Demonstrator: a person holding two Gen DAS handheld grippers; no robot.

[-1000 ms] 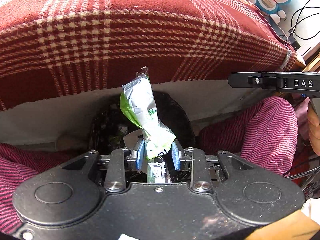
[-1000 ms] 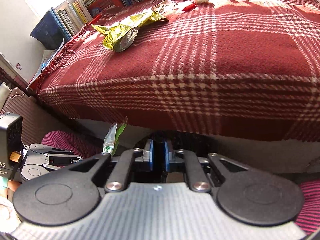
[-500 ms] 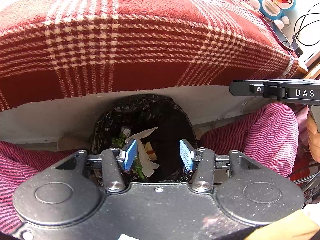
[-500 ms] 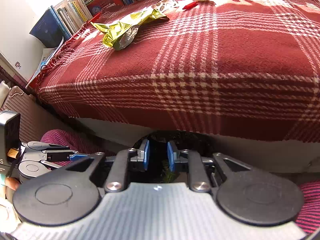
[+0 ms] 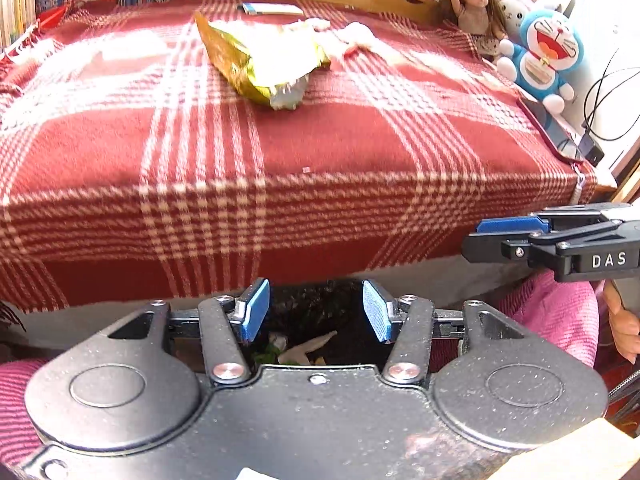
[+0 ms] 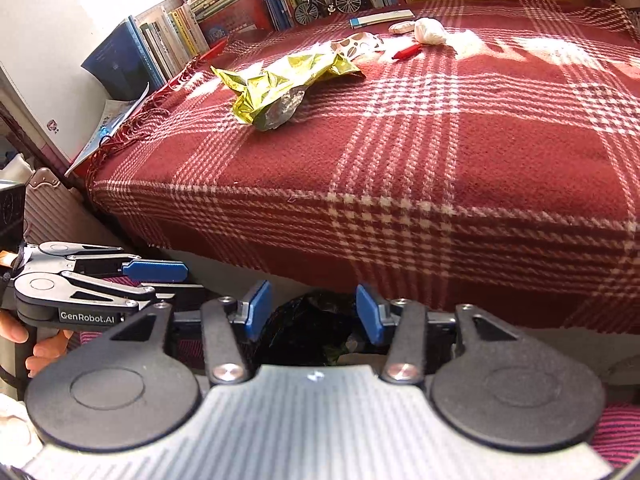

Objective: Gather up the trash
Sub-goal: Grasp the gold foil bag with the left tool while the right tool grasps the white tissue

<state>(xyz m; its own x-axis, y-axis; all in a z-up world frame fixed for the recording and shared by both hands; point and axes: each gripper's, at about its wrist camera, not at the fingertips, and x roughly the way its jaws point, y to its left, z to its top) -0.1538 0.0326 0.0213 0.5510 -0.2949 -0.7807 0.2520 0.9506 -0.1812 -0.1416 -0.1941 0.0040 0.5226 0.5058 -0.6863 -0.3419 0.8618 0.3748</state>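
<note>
Jaws of the left gripper and right gripper have just been opening, empty, over the black-lined trash bin below the red plaid blanket's near edge.

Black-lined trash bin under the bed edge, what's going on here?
A person is collecting trash with a handheld tool in each hand. Both the left tool and right tool hang open and empty over the black-lined trash bin, their jaws just having opened. A crumpled yellow-green foil snack bag lies on the red plaid blanket, not yet collected.
</note>
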